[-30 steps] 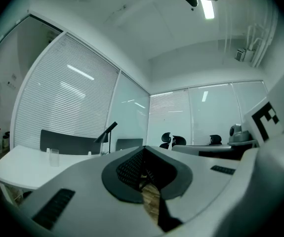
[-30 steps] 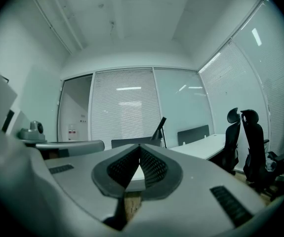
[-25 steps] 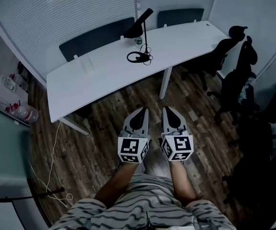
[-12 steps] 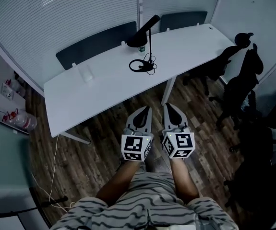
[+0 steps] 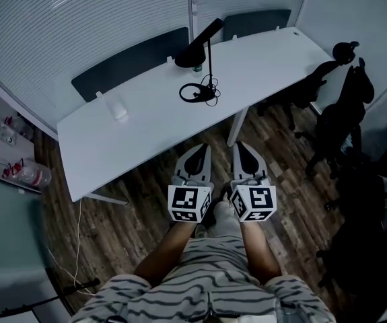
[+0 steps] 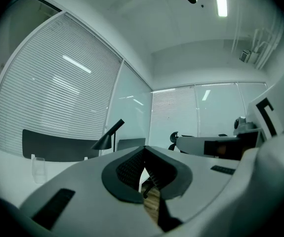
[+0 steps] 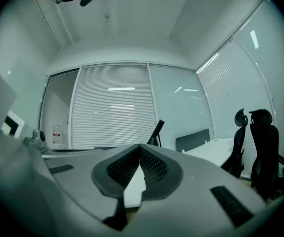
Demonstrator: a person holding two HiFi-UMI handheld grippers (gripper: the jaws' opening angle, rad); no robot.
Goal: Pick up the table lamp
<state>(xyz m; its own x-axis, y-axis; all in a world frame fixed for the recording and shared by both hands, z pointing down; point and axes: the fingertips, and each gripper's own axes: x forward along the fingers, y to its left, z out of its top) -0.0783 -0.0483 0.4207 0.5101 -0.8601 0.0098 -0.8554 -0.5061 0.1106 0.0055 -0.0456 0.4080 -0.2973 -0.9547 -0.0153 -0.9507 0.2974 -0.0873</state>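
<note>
At the lower centre of the head view, the left gripper [image 5: 202,149] and right gripper [image 5: 241,145] sit side by side over the wood floor, pointing level toward the desk [image 5: 139,130]. Both have their jaws pressed together with nothing between them. The lamp [image 5: 194,49] stands on the desk at upper centre, straight ahead of the tips and well apart from them. Its stem is upright, its head slants up to the right, and its ring base with coiled cord is just below. It lies almost in line with the left gripper, so that one seems slightly better placed; the jaws must spread before reaching the stem.
</note>
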